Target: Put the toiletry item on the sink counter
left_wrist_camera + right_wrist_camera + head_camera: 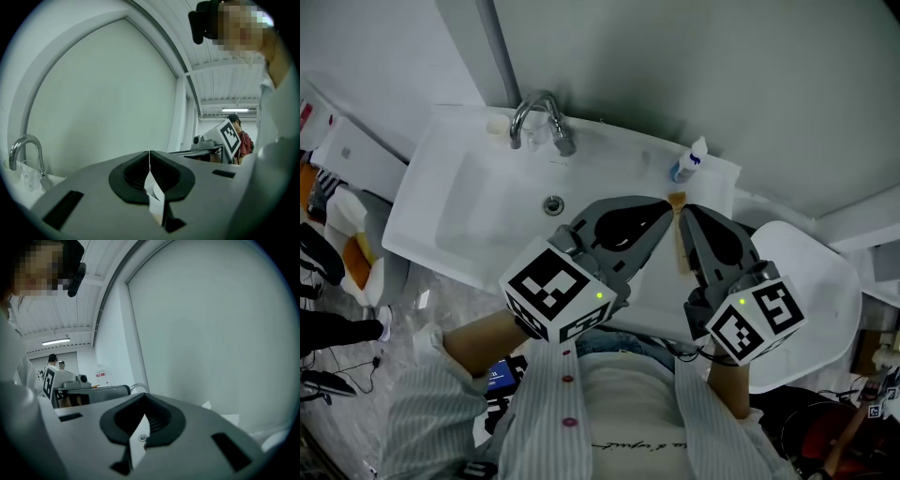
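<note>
The white sink (455, 202) spreads beyond and below both grippers. The left gripper (667, 205) and right gripper (687, 210) each have their jaws pressed together on nothing, tips nearly meeting. A chrome faucet (539, 117) stands beyond the left gripper. A white-and-blue bottle (687, 163) stands on the counter just beyond the tips. A tan wooden strip (682, 248) lies between the grippers.

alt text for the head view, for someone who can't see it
Seen from above, a person holds the left gripper and right gripper, both shut and empty, tips nearly meeting over a white sink counter. A thin tan stick lies on the counter beneath them; a small bottle stands behind, a faucet to the left.
</note>
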`<state>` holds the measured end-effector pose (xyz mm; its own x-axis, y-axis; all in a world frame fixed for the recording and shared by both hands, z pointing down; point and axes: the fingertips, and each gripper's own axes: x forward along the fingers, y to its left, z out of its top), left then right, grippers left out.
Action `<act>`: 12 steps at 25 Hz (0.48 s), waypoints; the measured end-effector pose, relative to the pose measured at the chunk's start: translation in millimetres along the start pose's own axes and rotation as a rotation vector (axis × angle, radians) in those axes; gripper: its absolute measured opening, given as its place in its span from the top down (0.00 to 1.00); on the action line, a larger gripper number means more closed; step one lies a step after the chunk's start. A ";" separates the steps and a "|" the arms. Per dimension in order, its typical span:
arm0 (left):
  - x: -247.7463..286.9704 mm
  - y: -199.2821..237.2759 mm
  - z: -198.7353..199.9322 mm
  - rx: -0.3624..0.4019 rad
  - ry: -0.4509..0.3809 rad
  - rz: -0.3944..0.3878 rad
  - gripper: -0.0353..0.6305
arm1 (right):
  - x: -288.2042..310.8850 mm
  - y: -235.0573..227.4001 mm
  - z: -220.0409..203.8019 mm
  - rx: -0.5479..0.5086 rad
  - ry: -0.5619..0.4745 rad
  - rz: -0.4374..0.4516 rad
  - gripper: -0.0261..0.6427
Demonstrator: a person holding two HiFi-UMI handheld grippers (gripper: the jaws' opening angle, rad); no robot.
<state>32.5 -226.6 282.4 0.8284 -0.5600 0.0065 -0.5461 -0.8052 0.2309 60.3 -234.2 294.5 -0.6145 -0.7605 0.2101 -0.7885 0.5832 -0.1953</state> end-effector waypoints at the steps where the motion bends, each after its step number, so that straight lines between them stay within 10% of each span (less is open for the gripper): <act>1: -0.3 -0.5 -0.7 0.000 0.003 -0.002 0.92 | 0.2 -0.1 -0.7 0.001 0.002 0.000 0.95; 12: -9.2 2.0 -5.8 -0.002 0.016 0.010 0.92 | -1.3 2.7 -4.2 0.005 0.004 -0.008 0.95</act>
<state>24.4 -221.9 288.5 0.8246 -0.5652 0.0244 -0.5545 -0.7988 0.2332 58.8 -230.5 297.7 -0.6082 -0.7639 0.2160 -0.7934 0.5756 -0.1982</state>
